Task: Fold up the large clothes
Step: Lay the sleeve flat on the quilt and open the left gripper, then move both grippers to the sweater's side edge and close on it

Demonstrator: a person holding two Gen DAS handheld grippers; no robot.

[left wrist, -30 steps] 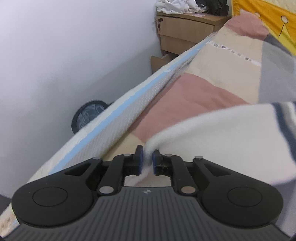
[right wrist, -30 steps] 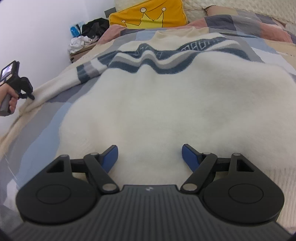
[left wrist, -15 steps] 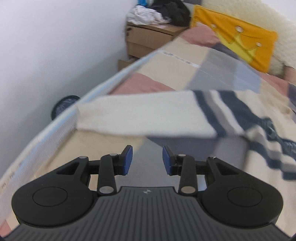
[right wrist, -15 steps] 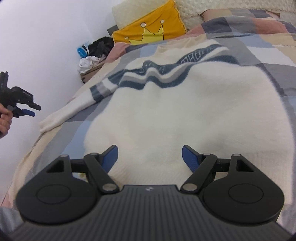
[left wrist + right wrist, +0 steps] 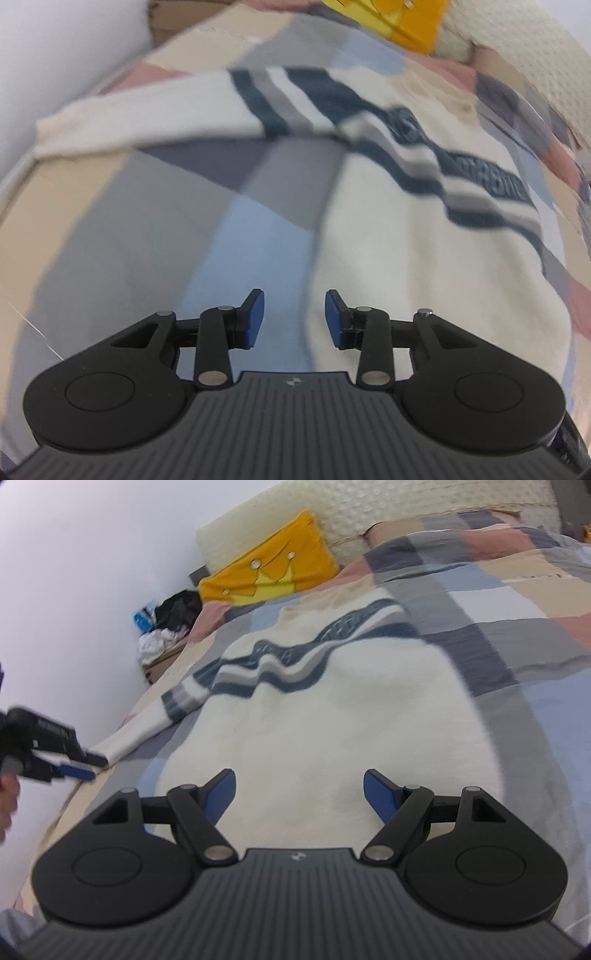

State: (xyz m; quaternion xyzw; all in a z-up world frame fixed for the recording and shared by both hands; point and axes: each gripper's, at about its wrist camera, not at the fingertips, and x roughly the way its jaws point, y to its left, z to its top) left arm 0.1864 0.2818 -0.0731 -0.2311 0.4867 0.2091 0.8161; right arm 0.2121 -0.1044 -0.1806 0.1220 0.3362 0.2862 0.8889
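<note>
Lying face-up on the patchwork bed (image 5: 480, 602), a cream sweater (image 5: 314, 738) with navy stripes looks thick, soft and floppy, best pinched at cuff (image 5: 110, 751) or hem. The left claw (image 5: 294, 318), its jaws just opening, holds nothing; the right claw (image 5: 299, 794) gapes wide, empty, above the hem.

A patchwork bedspread (image 5: 480, 602) in grey, blue, beige and pink covers the bed. A yellow pillow (image 5: 273, 572) with a crown design leans against a cream headboard (image 5: 369, 513). Beside the bed, a wooden nightstand (image 5: 162, 661) holds a pile of clothes (image 5: 166, 624) against a white wall (image 5: 74, 572).
</note>
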